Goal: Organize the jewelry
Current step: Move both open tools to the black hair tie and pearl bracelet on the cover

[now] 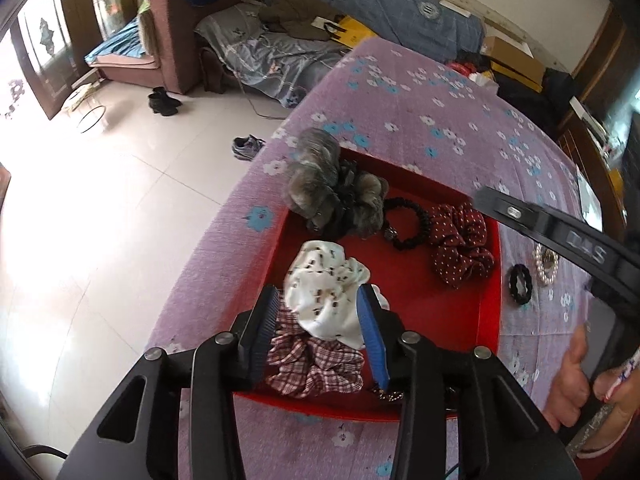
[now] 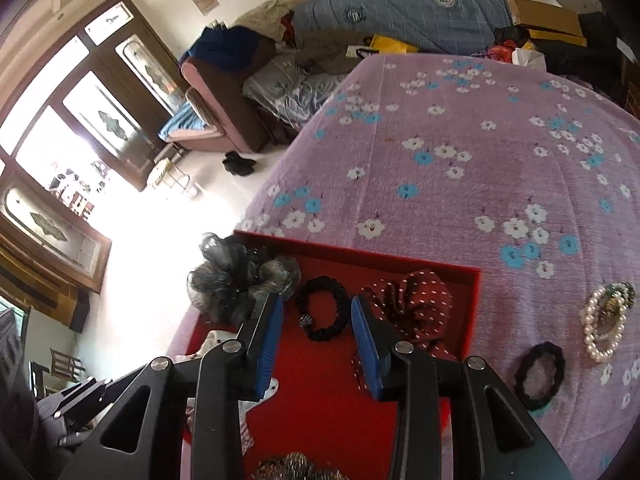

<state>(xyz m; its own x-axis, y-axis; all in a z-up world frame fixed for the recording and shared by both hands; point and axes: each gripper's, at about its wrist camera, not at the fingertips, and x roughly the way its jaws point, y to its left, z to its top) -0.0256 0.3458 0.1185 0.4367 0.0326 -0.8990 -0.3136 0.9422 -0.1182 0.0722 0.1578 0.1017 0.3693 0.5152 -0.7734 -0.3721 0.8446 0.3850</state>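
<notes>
**Hair ties gathered in red tray on flowered cloth**

A red tray (image 1: 490,280) sits on a table covered in a purple cloth (image 1: 420,120) printed with white and blue flowers. The left tongs (image 1: 320,320) hang spread above a white printed scrunchie (image 1: 328,280) that lies on a plaid scrunchie (image 1: 316,364) at the tray's near end; the pads press on nothing. The right tongs (image 2: 316,336) stand spread too, empty, over a black hair tie (image 2: 324,308) lying between a grey fluffy scrunchie (image 2: 236,280) and a dark red dotted scrunchie (image 2: 412,300). Outside the tray, on the cloth to its right, lie a black ring-shaped tie (image 2: 540,374) and, just beyond it, a pearl bracelet (image 2: 604,320). A person's hand (image 1: 572,380) grips the right tool's handle.
</notes>
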